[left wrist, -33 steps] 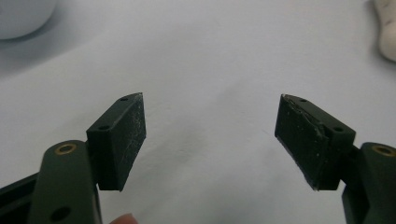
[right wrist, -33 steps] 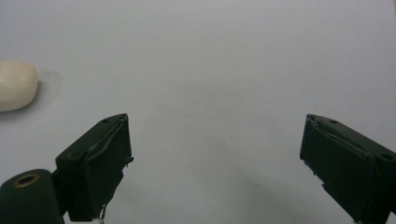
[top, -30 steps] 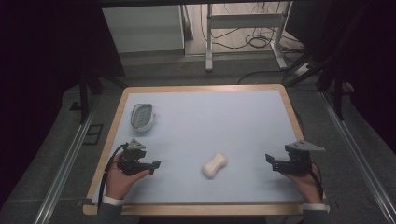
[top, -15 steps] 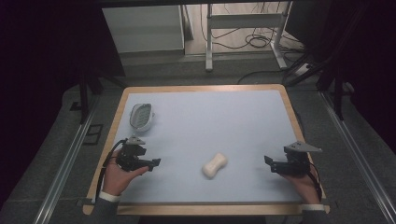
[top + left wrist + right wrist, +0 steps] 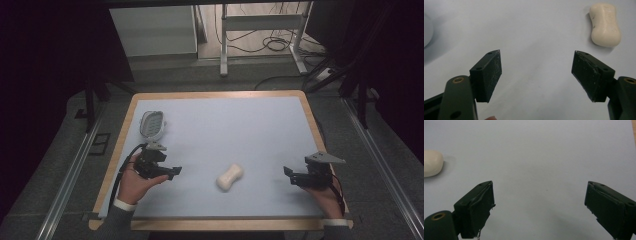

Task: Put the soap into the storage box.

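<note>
Soap bar (image 5: 229, 176) lying free on the pale blue mat (image 5: 235, 130), between two wide-open grippers

Soap cream-coloured and waisted, set slantwise near the mat's front edge, touched by nothing; left gripper (image 5: 171, 171) just to its left, held low in the person's hand (image 5: 134, 183), jaws spread wide with bare mat between them, the soap up and to the right in the left gripper view (image 5: 605, 24); right gripper (image 5: 290, 176) farther off on the soap's other side, jaws likewise gaping and empty, the soap's end at the left edge of its own view (image 5: 431, 163); a grey oval soap dish (image 5: 152, 123) near the mat's far left edge, well apart from the soap.
</note>
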